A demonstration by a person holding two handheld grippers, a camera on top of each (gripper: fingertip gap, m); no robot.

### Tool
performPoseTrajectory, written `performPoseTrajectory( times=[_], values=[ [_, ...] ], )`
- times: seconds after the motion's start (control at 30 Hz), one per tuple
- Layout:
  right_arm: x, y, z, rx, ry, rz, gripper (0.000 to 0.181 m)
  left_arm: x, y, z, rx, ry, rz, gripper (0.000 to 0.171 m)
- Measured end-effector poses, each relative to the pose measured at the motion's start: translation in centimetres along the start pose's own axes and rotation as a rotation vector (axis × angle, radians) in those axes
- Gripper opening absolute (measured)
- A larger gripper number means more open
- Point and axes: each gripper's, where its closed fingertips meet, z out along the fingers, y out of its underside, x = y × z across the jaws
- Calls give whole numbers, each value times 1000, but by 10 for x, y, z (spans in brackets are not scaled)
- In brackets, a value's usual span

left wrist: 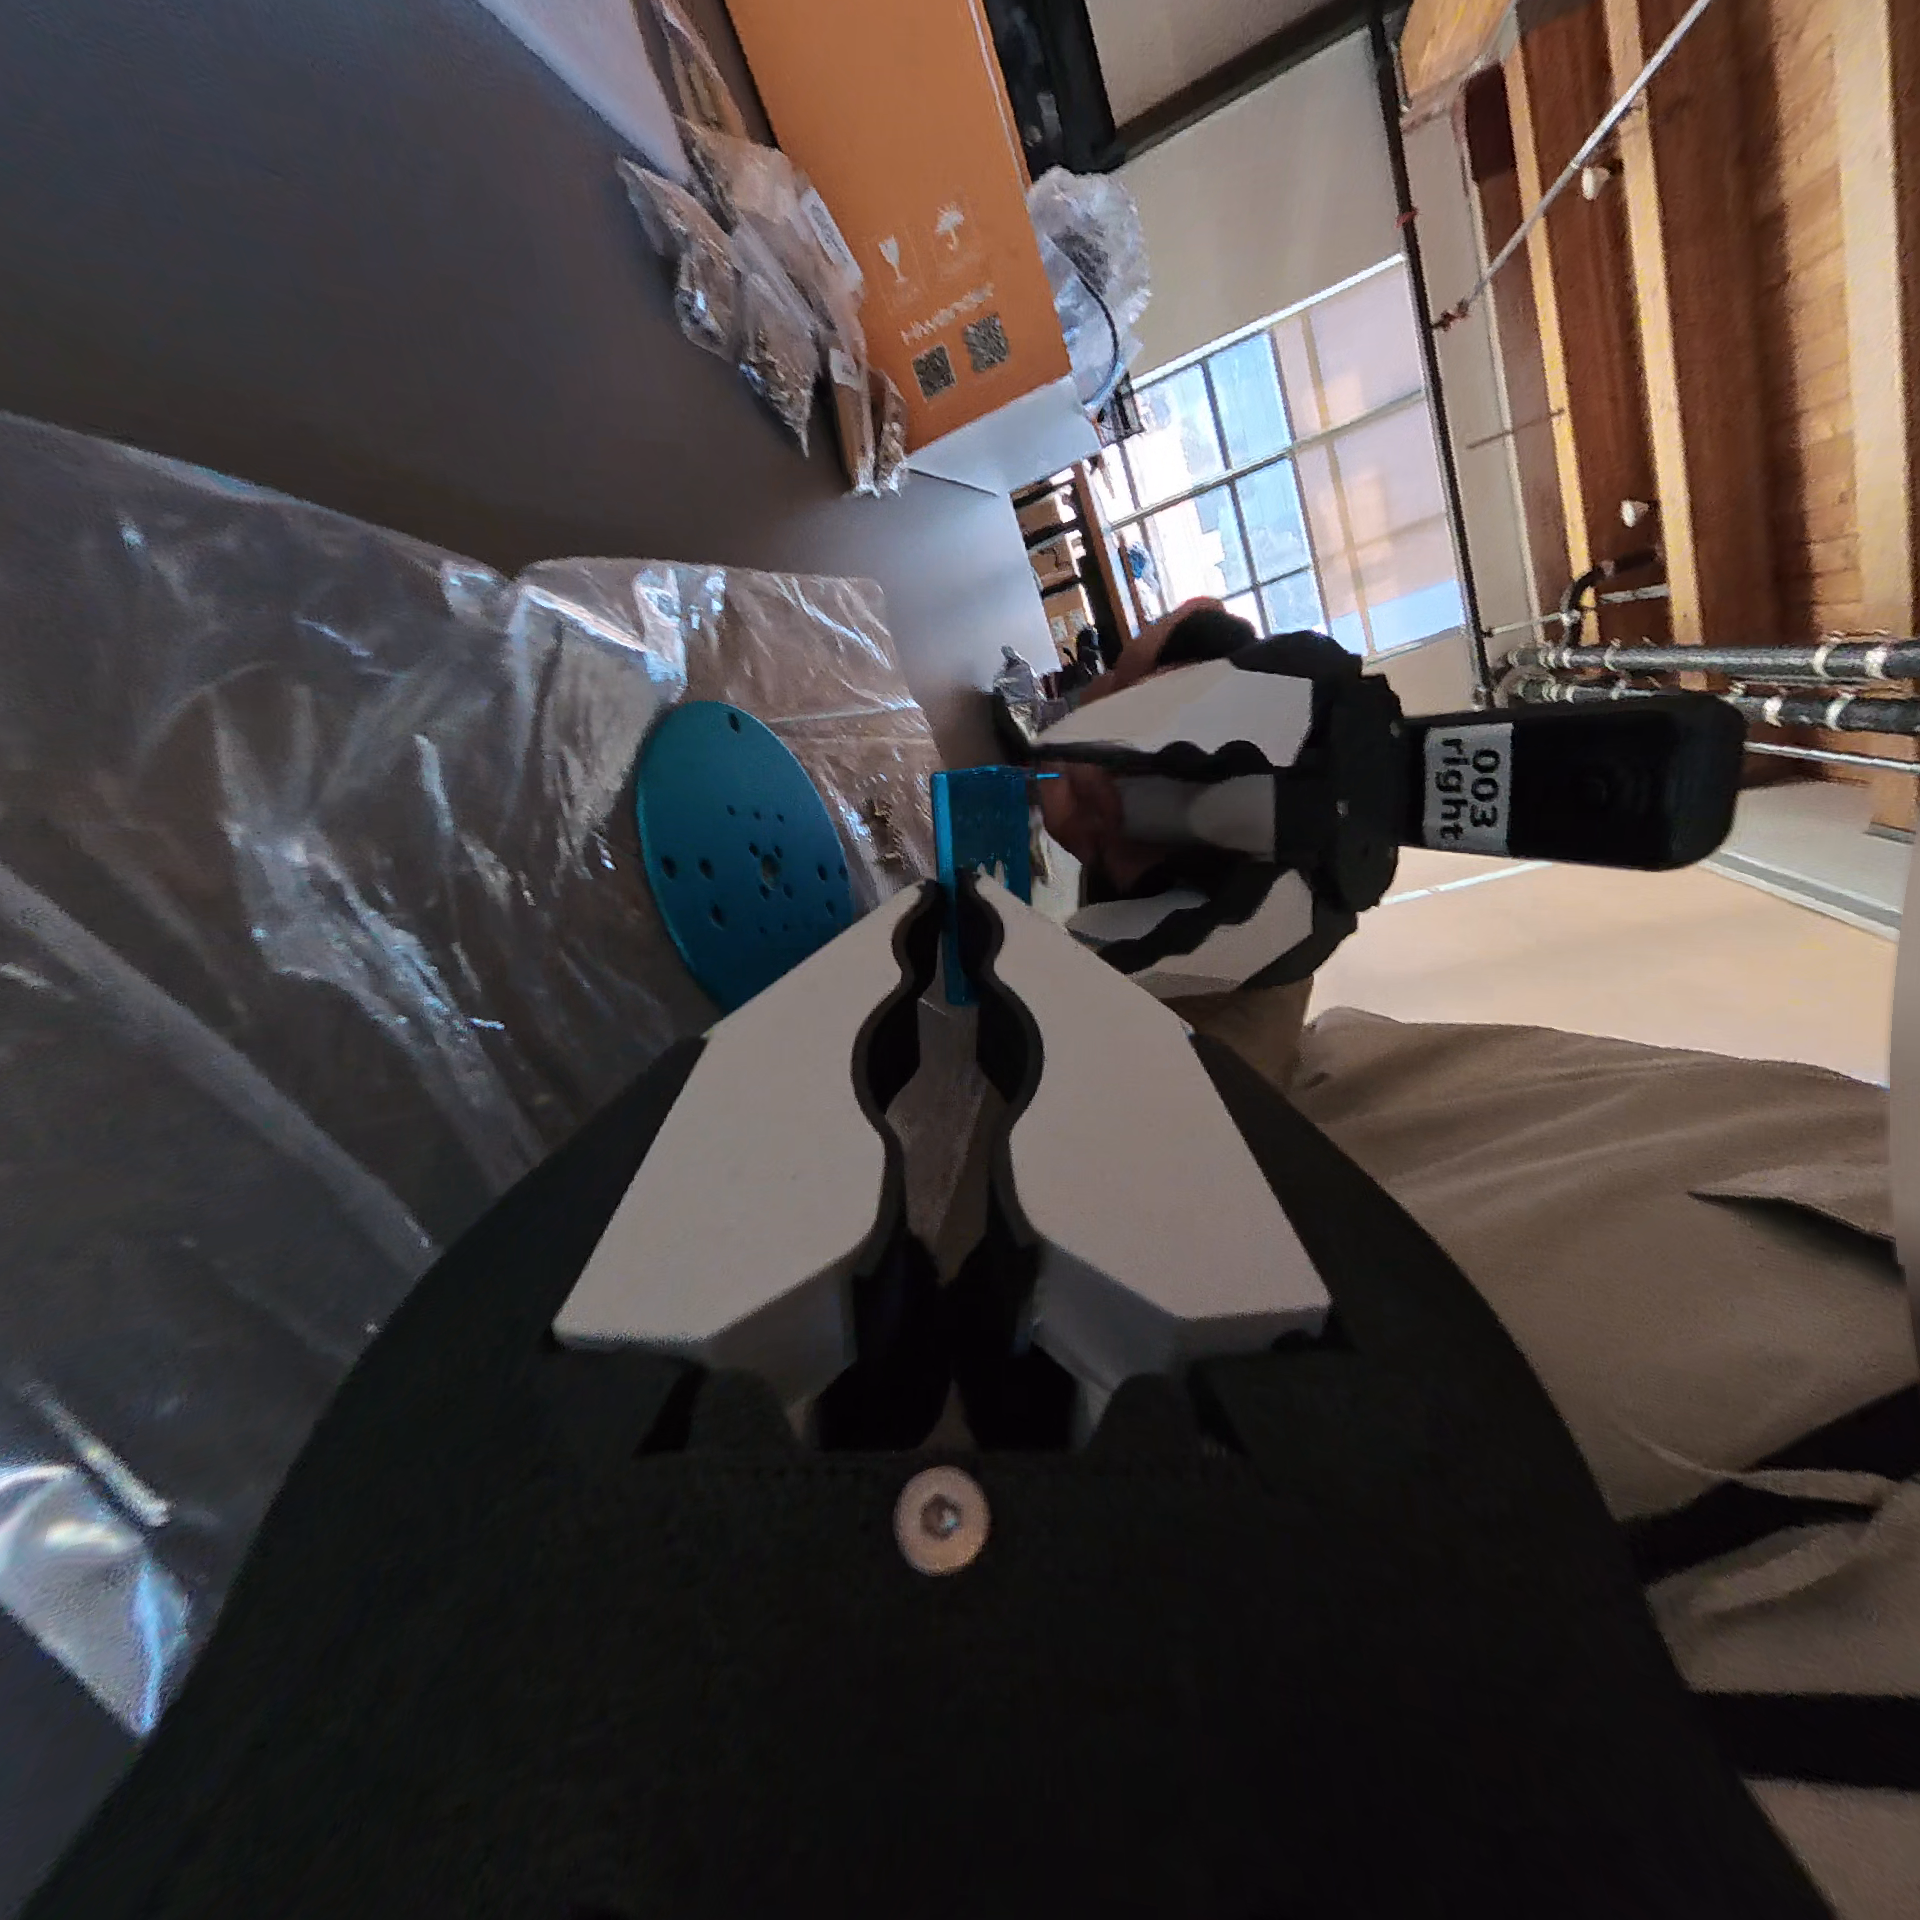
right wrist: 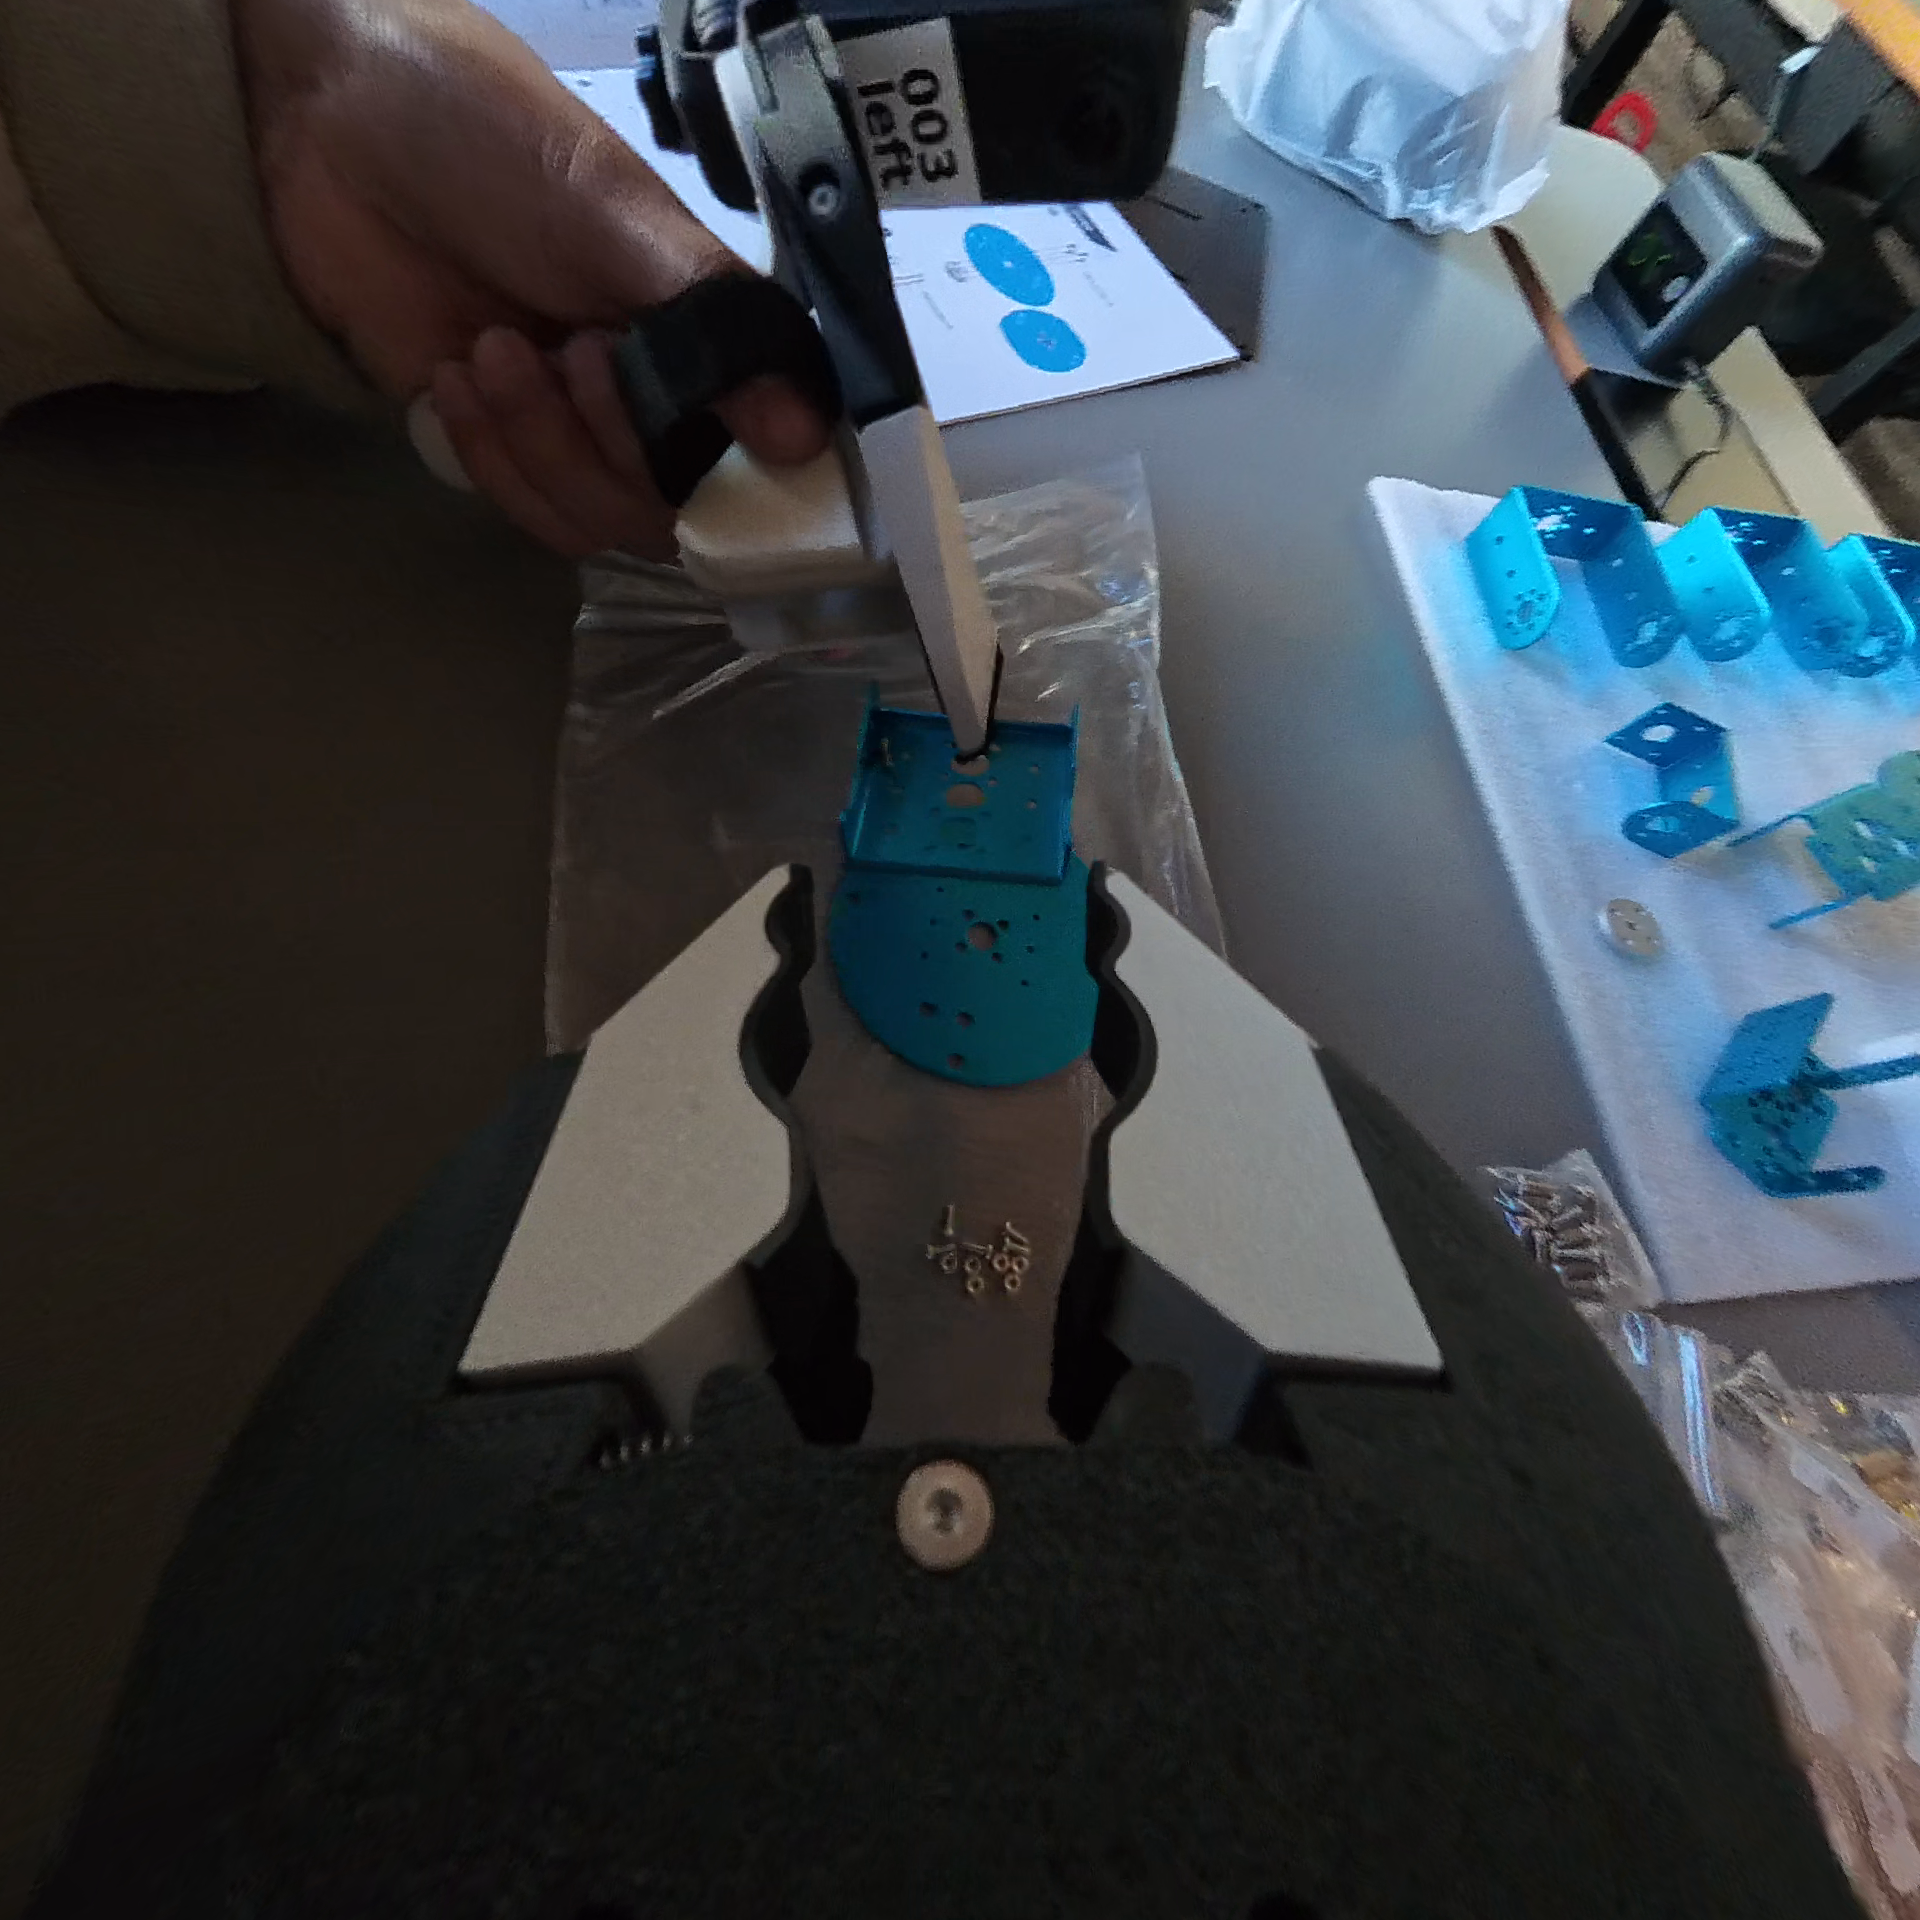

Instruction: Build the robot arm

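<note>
- We see a blue metal bracket [right wrist: 961, 795], U-shaped with short upright side walls and a flat face drilled with round holes, large and small.
- Below it in the right wrist view lies a blue round plate [right wrist: 961, 997], also drilled with holes; we cannot tell if bracket and plate touch.
- Both sit over a clear plastic bag [right wrist: 1101, 623] on the grey desk [right wrist: 1351, 727].
- Left claw [left wrist: 956, 914] is pinching the bracket [left wrist: 977, 842]: fingers nearly pressed together on one thin wall, and in the right wrist view the left claw [right wrist: 971, 743] comes down onto the bracket's far edge.
- Right claw [right wrist: 951, 925] is spread wide, holding nothing; the round plate lies between its fingertips and the bracket just beyond them.
- A white foam tray [right wrist: 1538, 1039] to the right holds more blue brackets [right wrist: 1683, 597] and a small silver disc [right wrist: 1629, 925].
- Small loose screws [right wrist: 977, 1257] lie on the desk between the right claw's fingers.
- Bags of hardware [right wrist: 1558, 1226] lie just beside the tray's near corner.
- A printed sheet [right wrist: 1039, 301] with blue discs lies on the desk behind the left claw.
</note>
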Motion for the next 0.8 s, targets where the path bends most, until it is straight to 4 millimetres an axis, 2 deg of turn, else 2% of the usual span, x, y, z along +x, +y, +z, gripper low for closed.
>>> performPoseTrajectory(
  times=[0.13,0.27,0.43,0.5,0.6,0.8],
  values=[
    [3,-1,-4,30,8,35,43,-9,-9,-4,52,-94,49,1],
    [-13,-10,10,67,-42,46,40,-11,-10,-4,48,-174,120,1],
    [-15,-14,30,32,18,4,34,-7,-8,2,45,-209,182,2],
    [-15,-9,34,-1,35,-13,35,-6,-11,2,58,-233,217,1],
    [-17,-13,36,38,9,27,34,-3,-13,3,65,-225,202,1],
    [-6,-1,34,7,62,14,16,-10,-14,4,65,-251,213,1]
  ],
)
